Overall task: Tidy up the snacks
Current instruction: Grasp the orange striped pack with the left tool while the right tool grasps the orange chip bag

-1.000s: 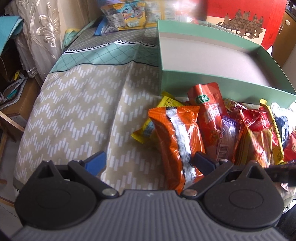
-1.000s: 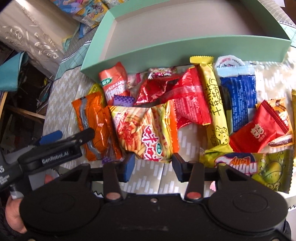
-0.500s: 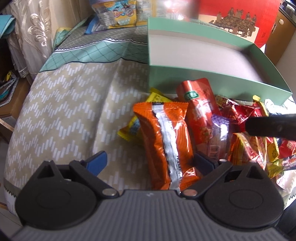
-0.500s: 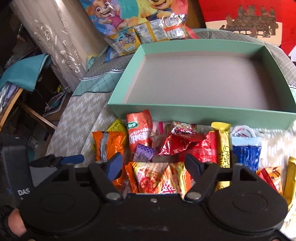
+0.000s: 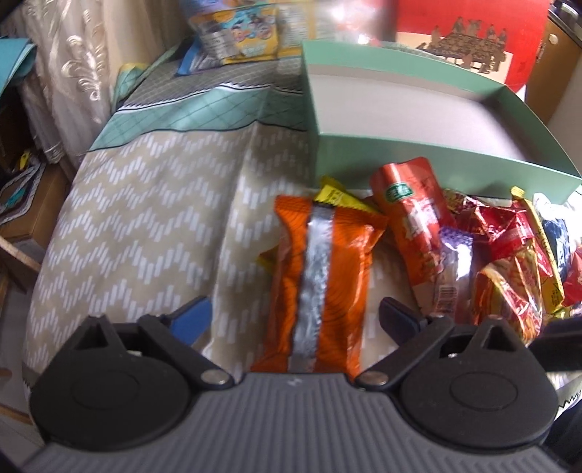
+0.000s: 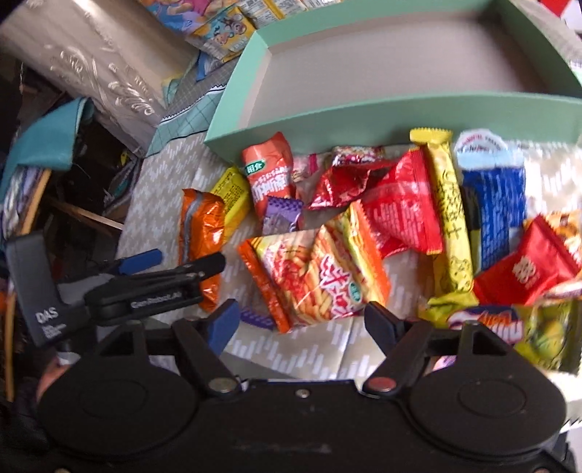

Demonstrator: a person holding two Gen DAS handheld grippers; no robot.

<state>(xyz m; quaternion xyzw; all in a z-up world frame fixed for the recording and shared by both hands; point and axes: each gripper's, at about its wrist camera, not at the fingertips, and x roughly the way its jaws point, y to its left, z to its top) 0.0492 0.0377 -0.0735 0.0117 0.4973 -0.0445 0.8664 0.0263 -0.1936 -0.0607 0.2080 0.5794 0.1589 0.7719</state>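
Here, the pile of foil snack packets lies loose on the cloth just in front of the shallow mint-green cardboard box (image 6: 400, 112), whose grey floor is bare; nearest the left side is an orange crinkled foil packet with a silver seam (image 5: 320, 287), overlapping a yellow packet (image 6: 232, 196), then a red-orange pouch with a green label (image 6: 269, 171), a small purple wrapper (image 6: 282, 214) and an orange-and-yellow bag printed with fries (image 6: 316, 273). All of it rests on a beige tablecloth with white zigzag dashes (image 5: 145, 225) and a teal checked band, with a pale embroidered curtain (image 5: 72, 65) to the left and a red printed box (image 5: 473, 32) behind. The left gripper (image 5: 294, 320) is spread wide — the orange packet's near end lies between its fingers, contact unclear. The right gripper (image 6: 302, 322) is likewise agape, holding nothing, just short of the fries bag.
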